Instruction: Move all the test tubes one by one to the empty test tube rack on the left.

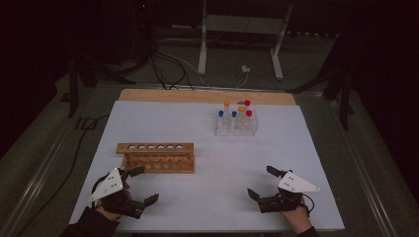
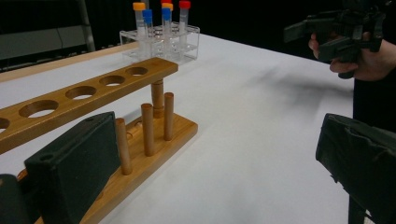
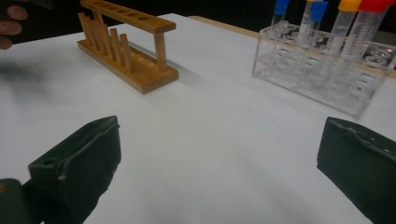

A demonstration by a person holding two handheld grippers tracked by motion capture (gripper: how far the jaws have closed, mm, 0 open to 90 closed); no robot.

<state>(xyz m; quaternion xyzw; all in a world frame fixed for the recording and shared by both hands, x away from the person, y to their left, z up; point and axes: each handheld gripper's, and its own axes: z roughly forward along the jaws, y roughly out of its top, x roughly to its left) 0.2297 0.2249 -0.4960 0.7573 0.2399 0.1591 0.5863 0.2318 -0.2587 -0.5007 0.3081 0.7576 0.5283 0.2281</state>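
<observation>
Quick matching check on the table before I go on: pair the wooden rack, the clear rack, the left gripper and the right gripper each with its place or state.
Things:
1. wooden rack
2. clear rack
3. left gripper
4. right gripper

Places or states:
A. far right part of the table, holds capped tubes
B. open, near right edge of the table, nothing between its jaws
C. left of the middle, its holes all empty
D. open, just in front of the wooden rack's left end

Pairs: 1-C, 2-A, 3-D, 4-B
</observation>
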